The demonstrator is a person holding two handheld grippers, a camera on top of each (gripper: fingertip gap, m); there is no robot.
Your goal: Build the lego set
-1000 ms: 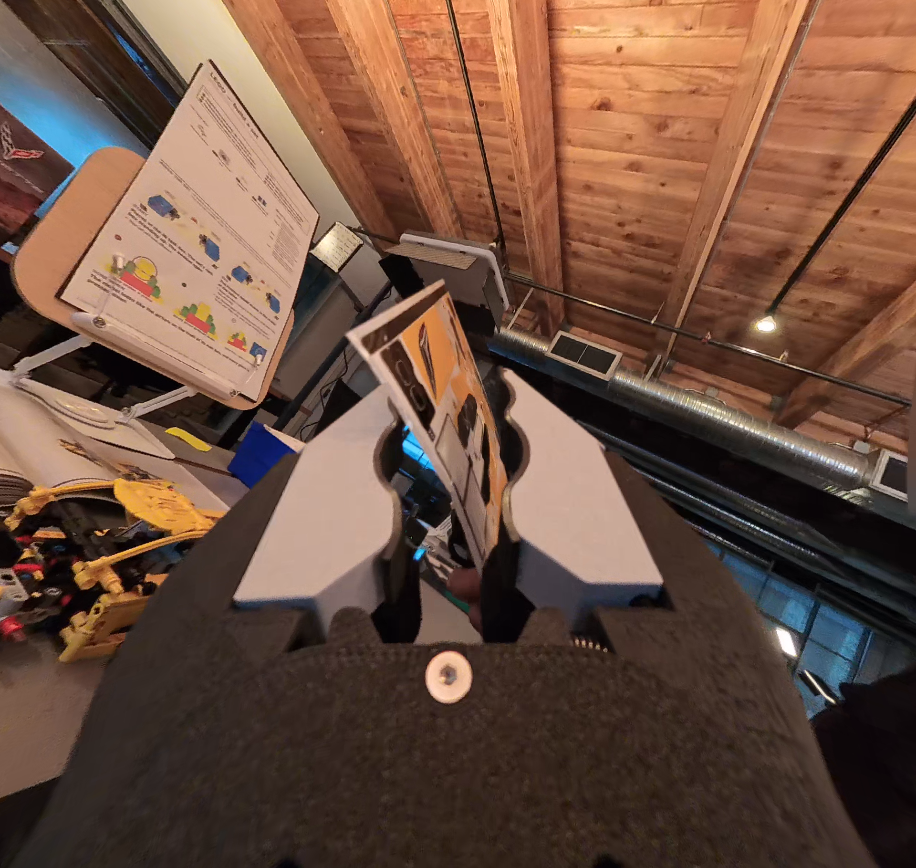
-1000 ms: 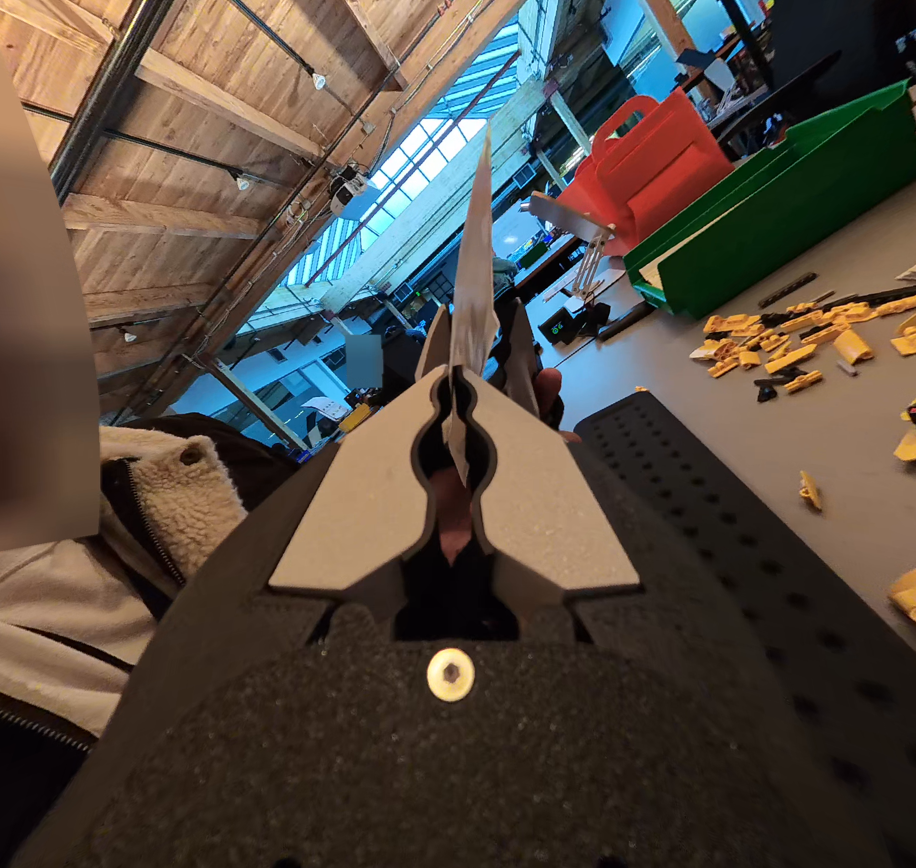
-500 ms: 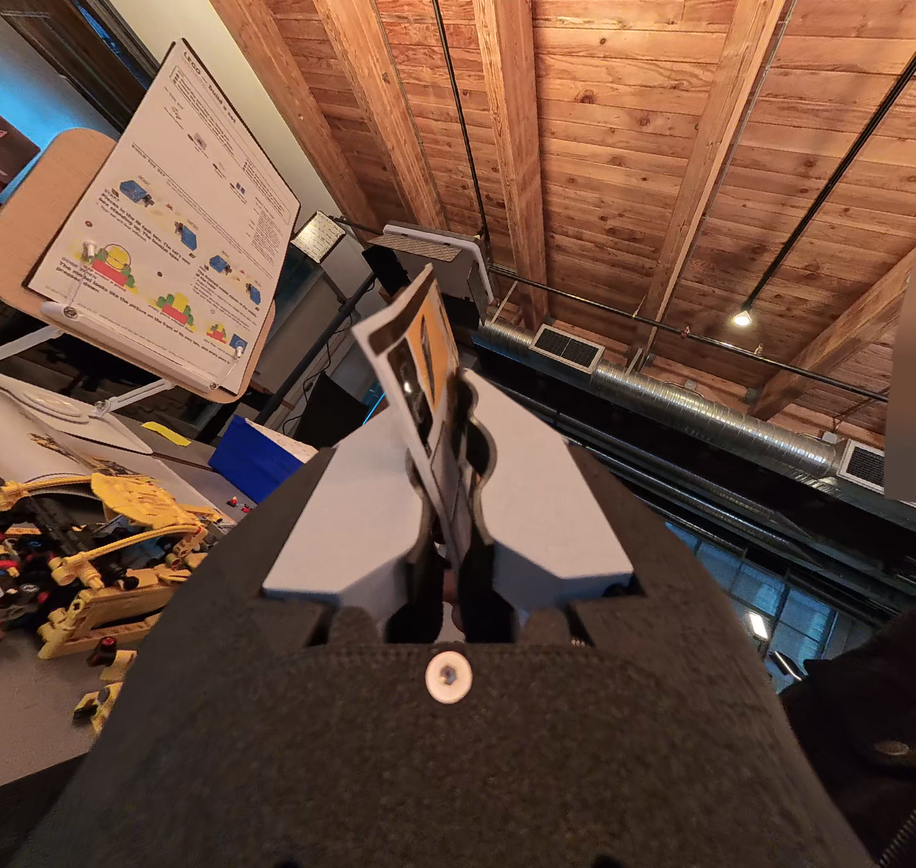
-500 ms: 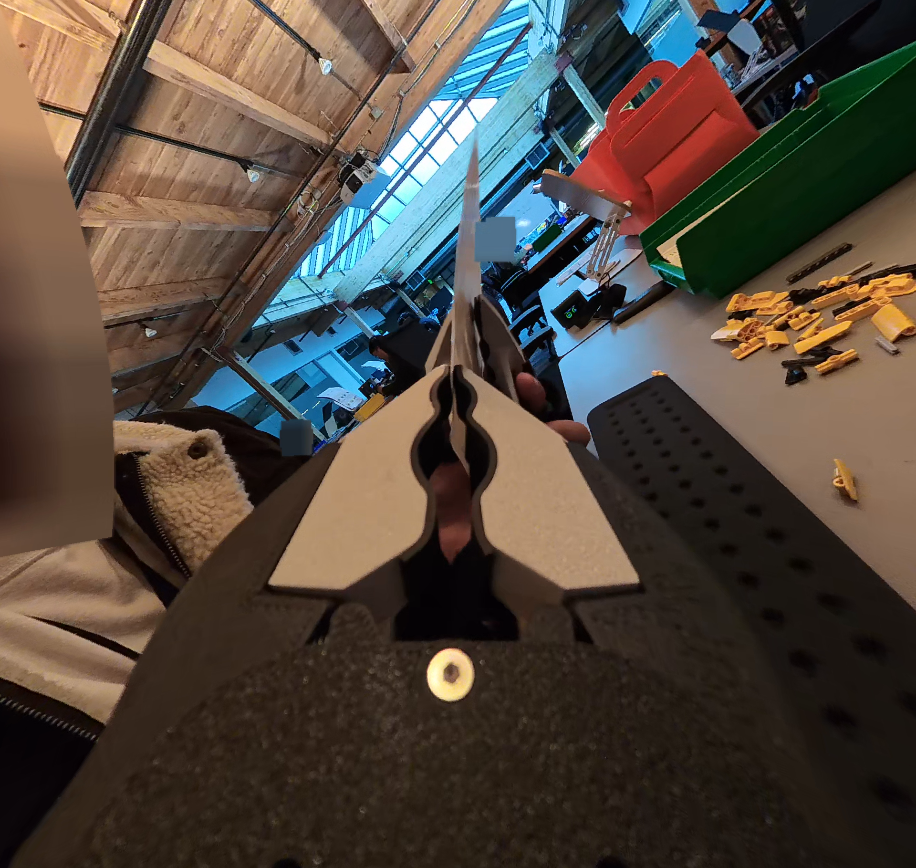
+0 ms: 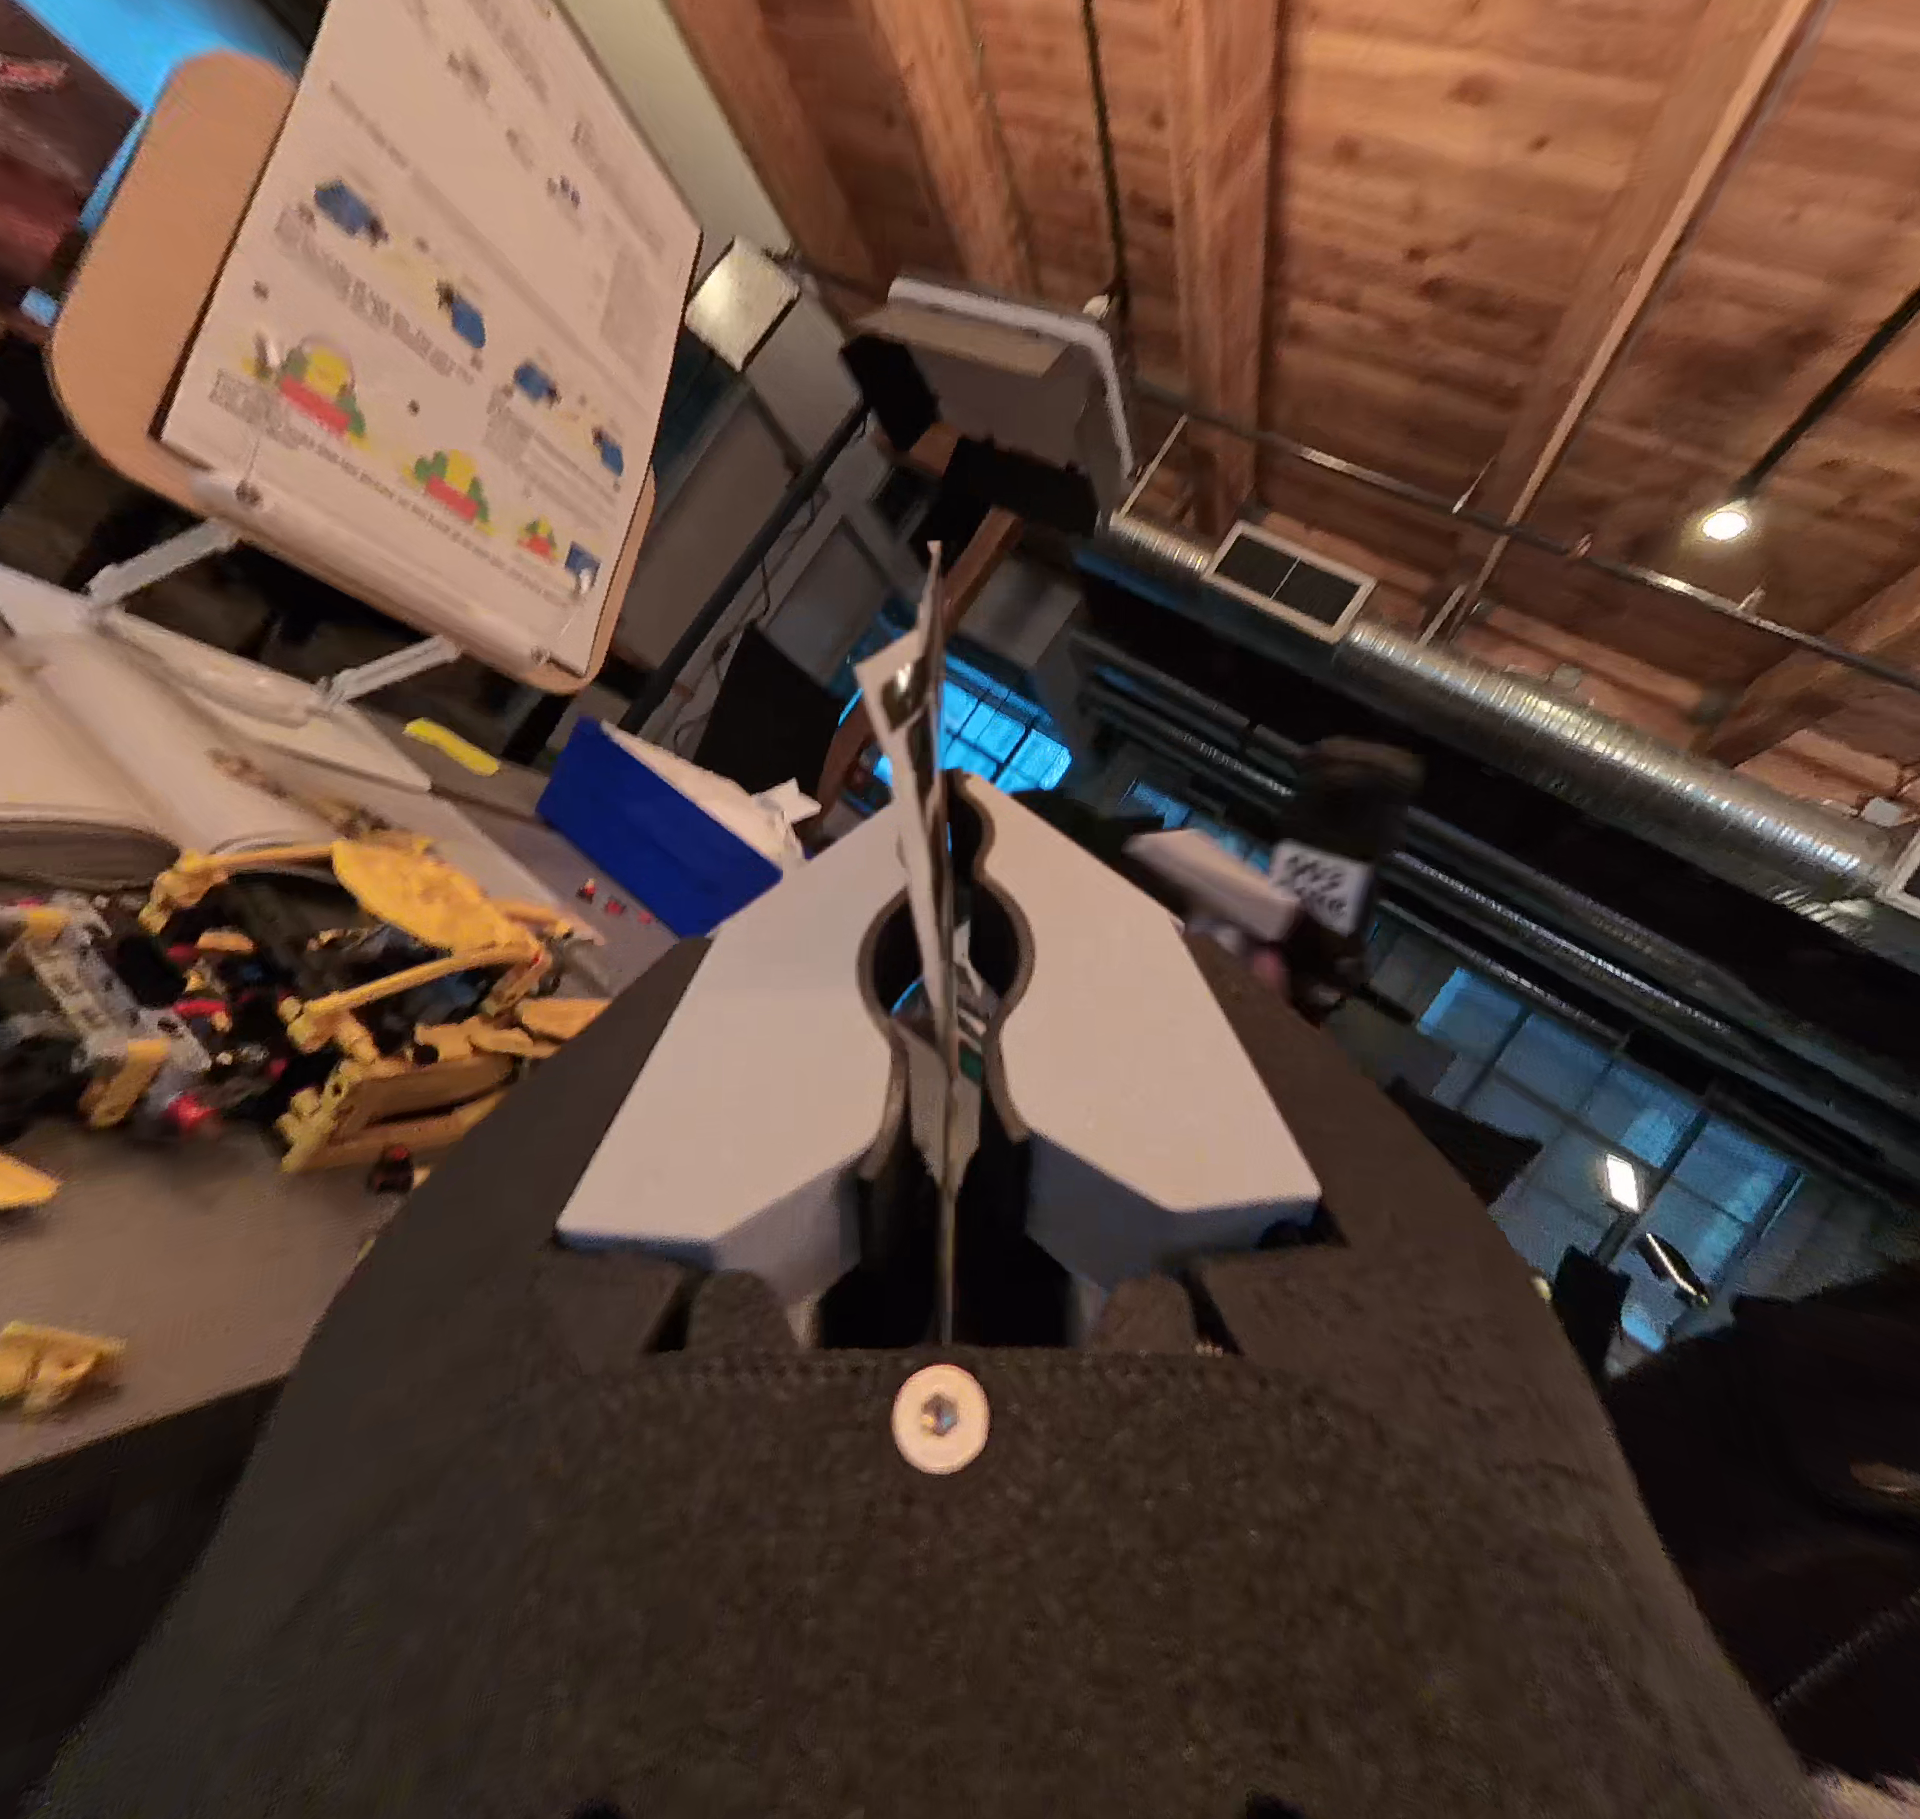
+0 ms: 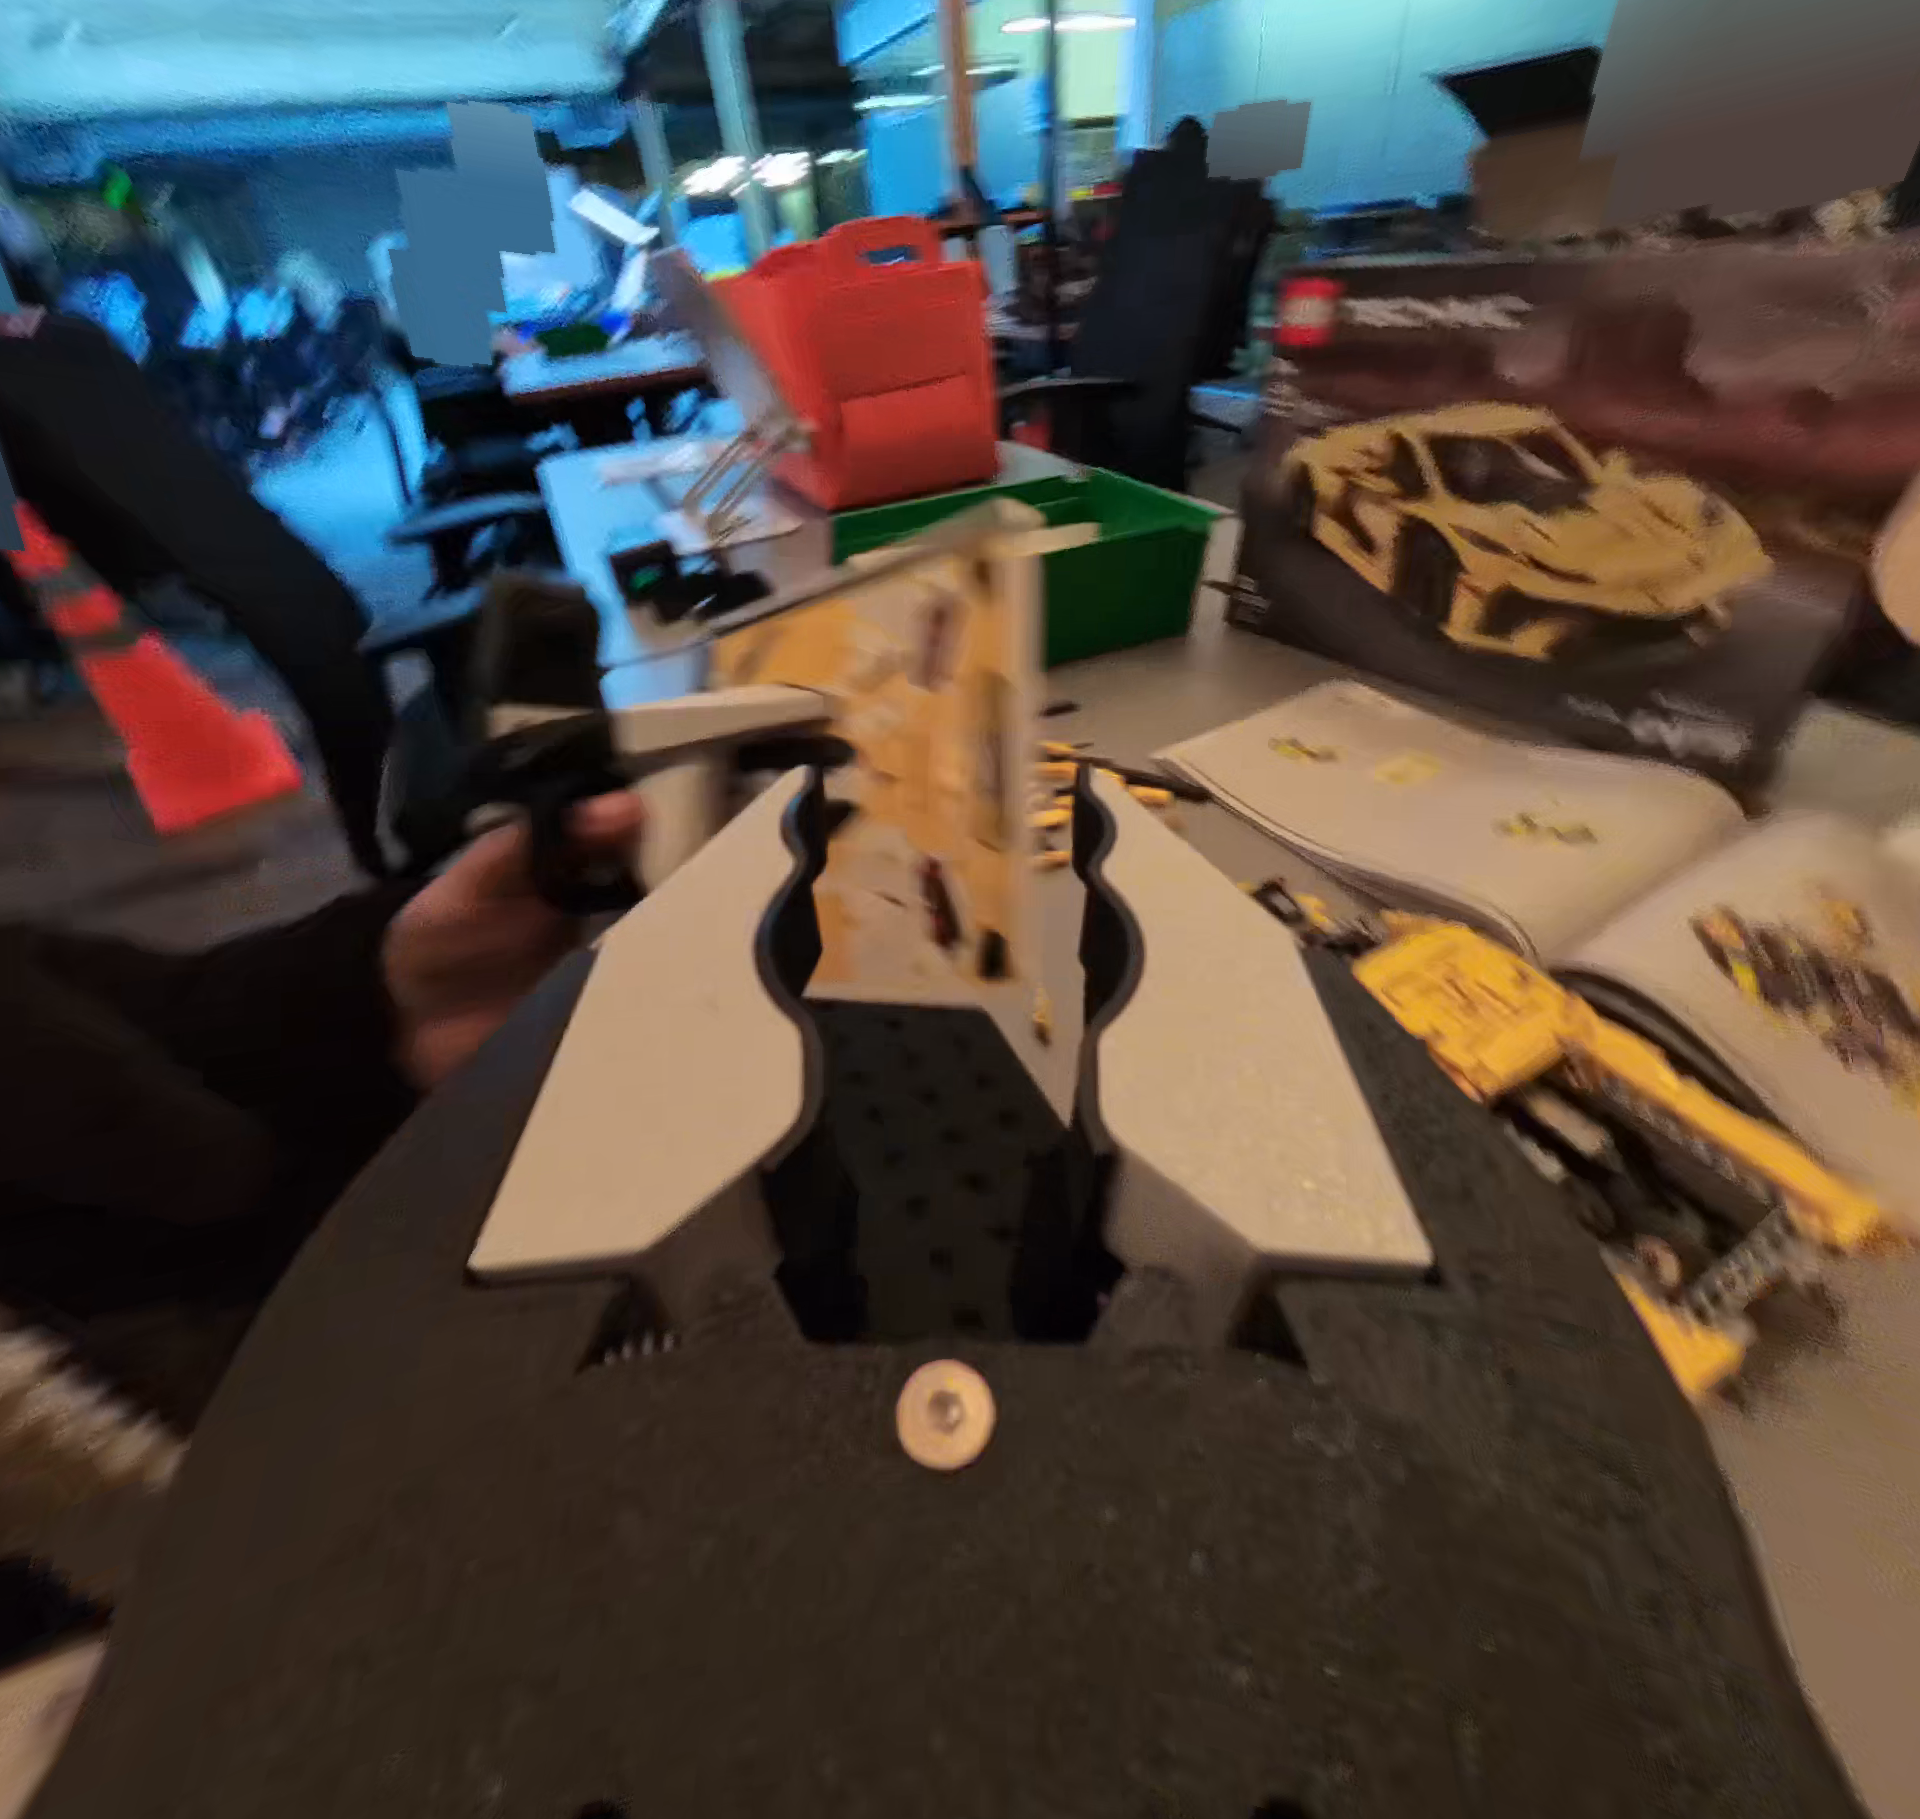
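Observation:
My left gripper [image 5: 940, 819] is shut on a thin sticker sheet [image 5: 914, 709], which I see edge-on and which sticks up past the tips. In the right wrist view the same yellow and white sheet [image 6: 935, 730] stands upright just ahead of my right gripper [image 6: 945, 793], which is open and empty. A hand [image 6: 488, 928] holds the left gripper, and one of its grey fingers [image 6: 727, 715] reaches the sheet from the left. The partly built yellow lego car [image 5: 312, 990] lies on the table and also shows in the right wrist view [image 6: 1507, 1063].
An open instruction booklet [image 6: 1455, 803], the lego box [image 6: 1538, 522], a green bin [image 6: 1122, 564] and a red bag [image 6: 883, 367] stand beyond. A black perforated mat [image 6: 914, 1146] lies under the right gripper. An instruction board on a stand [image 5: 436, 294] and a blue box [image 5: 644, 834] are at the left. Tip to tip, the grippers are about 8 cm apart.
My right gripper has let go of the sheet, opened and swung down from the ceiling towards the table. My left gripper has closed fully on the sheet, which has turned edge-on.

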